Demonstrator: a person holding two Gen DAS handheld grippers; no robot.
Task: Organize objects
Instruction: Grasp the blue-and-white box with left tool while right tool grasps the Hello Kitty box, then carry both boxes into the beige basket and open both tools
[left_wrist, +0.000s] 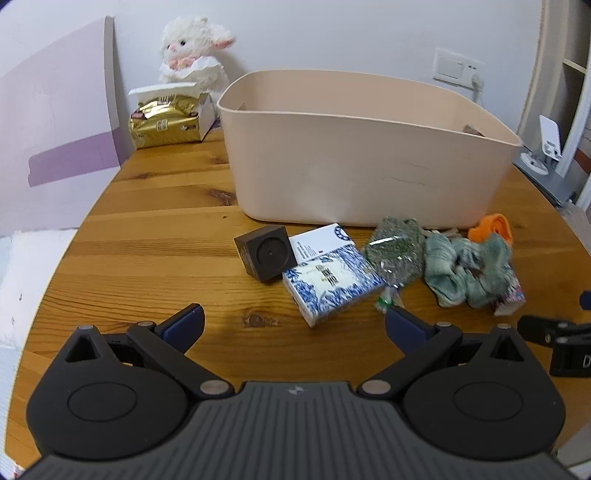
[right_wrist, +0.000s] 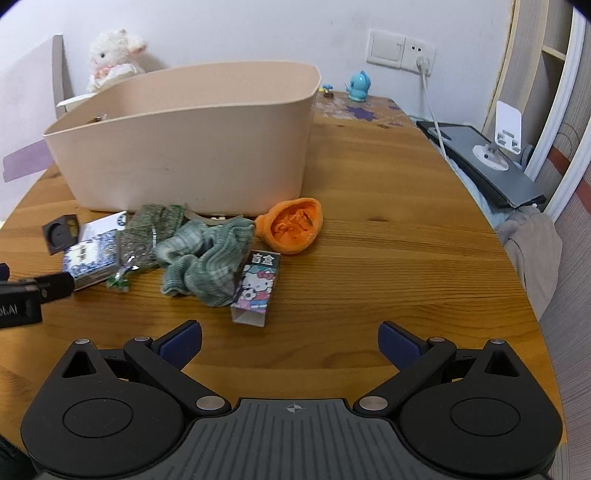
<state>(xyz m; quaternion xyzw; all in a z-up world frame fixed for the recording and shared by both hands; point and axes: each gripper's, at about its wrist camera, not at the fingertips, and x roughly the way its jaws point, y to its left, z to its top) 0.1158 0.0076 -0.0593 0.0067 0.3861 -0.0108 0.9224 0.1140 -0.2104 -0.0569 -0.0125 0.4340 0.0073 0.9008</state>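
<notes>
A beige plastic bin (left_wrist: 354, 162) (right_wrist: 192, 147) stands on the wooden table (left_wrist: 155, 240). In front of it lie a dark cube (left_wrist: 266, 253), a blue-and-white box (left_wrist: 328, 277) (right_wrist: 86, 260), a clear bag of green stuff (left_wrist: 397, 251) (right_wrist: 147, 232), a green cloth (left_wrist: 465, 273) (right_wrist: 207, 258), an orange cloth (left_wrist: 493, 225) (right_wrist: 293, 225) and a Hello Kitty box (right_wrist: 256, 286). My left gripper (left_wrist: 293, 323) is open and empty, just short of the blue-and-white box. My right gripper (right_wrist: 290, 341) is open and empty, near the Hello Kitty box.
A plush lamb (left_wrist: 194, 50) and a gold packet (left_wrist: 164, 122) sit at the table's far left corner. A blue toy figure (right_wrist: 357, 86) stands at the back right. A phone stand on a grey board (right_wrist: 495, 155) lies beyond the right edge.
</notes>
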